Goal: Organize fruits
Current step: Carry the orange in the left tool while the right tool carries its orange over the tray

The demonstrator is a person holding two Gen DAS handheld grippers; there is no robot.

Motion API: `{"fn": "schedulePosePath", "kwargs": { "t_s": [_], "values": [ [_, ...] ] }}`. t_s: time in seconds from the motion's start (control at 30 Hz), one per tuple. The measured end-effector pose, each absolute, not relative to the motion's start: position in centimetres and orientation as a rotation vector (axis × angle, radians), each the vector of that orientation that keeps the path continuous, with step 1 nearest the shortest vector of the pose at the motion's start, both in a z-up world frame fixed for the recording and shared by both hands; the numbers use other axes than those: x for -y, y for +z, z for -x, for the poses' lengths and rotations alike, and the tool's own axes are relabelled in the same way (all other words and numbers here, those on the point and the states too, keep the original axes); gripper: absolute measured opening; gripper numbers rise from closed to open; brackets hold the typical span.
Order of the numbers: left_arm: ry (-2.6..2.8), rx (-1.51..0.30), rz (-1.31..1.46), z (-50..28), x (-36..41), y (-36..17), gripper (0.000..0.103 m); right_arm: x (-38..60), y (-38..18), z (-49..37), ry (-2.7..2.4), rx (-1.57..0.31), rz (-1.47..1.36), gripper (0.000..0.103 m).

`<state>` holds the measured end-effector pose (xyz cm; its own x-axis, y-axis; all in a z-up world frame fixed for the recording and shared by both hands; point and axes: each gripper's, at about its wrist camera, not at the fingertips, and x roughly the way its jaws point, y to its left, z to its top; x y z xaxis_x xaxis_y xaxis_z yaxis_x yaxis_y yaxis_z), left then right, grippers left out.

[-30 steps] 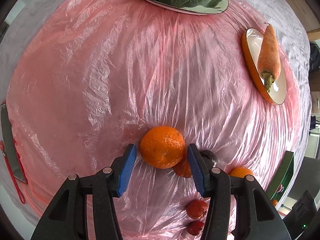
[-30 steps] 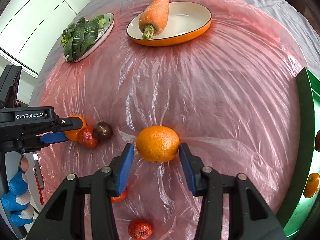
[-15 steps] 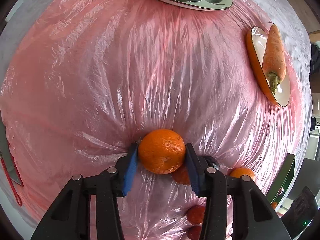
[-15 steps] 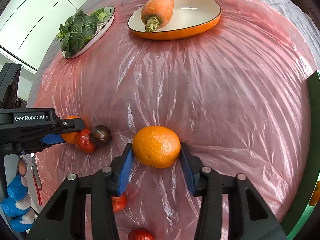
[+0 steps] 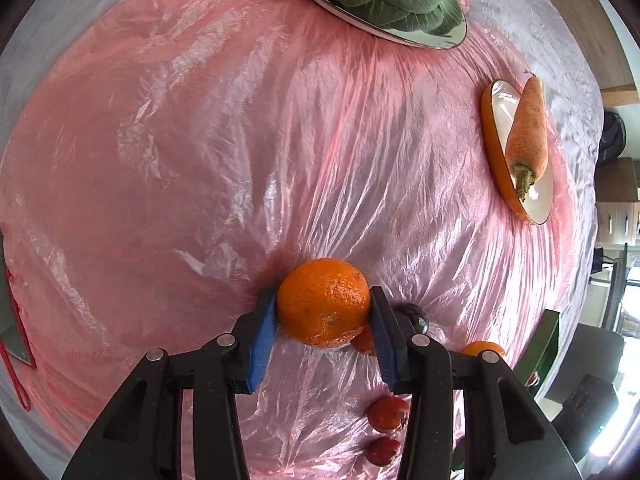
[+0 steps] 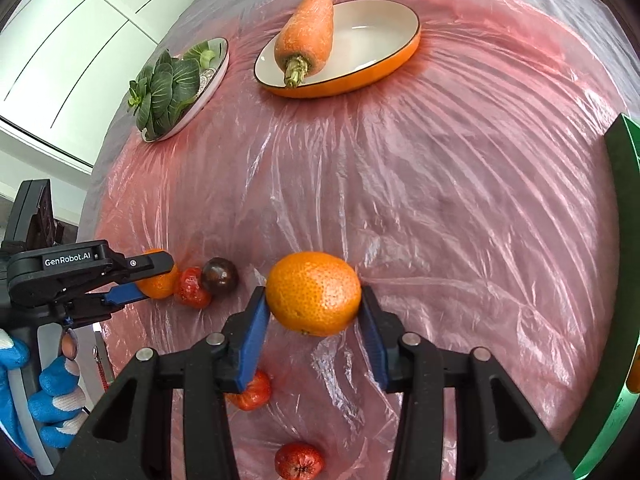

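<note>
My left gripper (image 5: 323, 296) is shut on an orange (image 5: 323, 306), its blue pads pressing both sides, low over the pink plastic sheet (image 5: 200, 160). My right gripper (image 6: 312, 294) is likewise shut on a second orange (image 6: 313, 296). In the right wrist view the left gripper (image 6: 156, 278) comes in from the left edge with its orange (image 6: 162, 282), held by a blue-gloved hand (image 6: 48, 400). A red fruit (image 6: 192, 286) and a dark plum (image 6: 219, 275) lie right beside that orange. Whether either orange is off the sheet I cannot tell.
Two more red fruits (image 6: 250, 394) (image 6: 299, 460) lie near the front. A green bin (image 6: 624, 184) stands at the right edge. At the back are an orange-rimmed dish (image 6: 372, 76) with a carrot (image 6: 310, 36) and a plate of bok choy (image 6: 172, 88). A knife (image 5: 12, 332) lies far left.
Both grippers stood open around their oranges; the jaws have closed until the pads press on the fruit. The left gripper has also shifted forward across the sheet.
</note>
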<state>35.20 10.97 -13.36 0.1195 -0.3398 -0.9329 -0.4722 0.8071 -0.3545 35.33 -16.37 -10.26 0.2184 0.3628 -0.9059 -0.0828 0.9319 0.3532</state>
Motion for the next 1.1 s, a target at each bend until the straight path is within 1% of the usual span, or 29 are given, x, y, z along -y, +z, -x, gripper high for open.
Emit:
{"fn": "schedulePosePath", "kwargs": {
  "t_s": [0.3,0.8,1.1],
  "values": [
    [0.104,-1.461,0.715,-32.5,-14.0,-11.8,0.039,16.3,-8.0,-34.1,0.317,-1.292,-0.244,0.071],
    [0.035,-1.468,0.53,-27.5,-10.9,-8.7,0.039,17.7,-5.5,-27.5,0.319,-1.313,-0.222,0.071],
    [-0.043,-1.497,0.38,-24.5,-7.8,-7.5,0.039,18.8,-5.2,-22.3,0.323,-1.373,-0.189,0.071]
  ]
}}
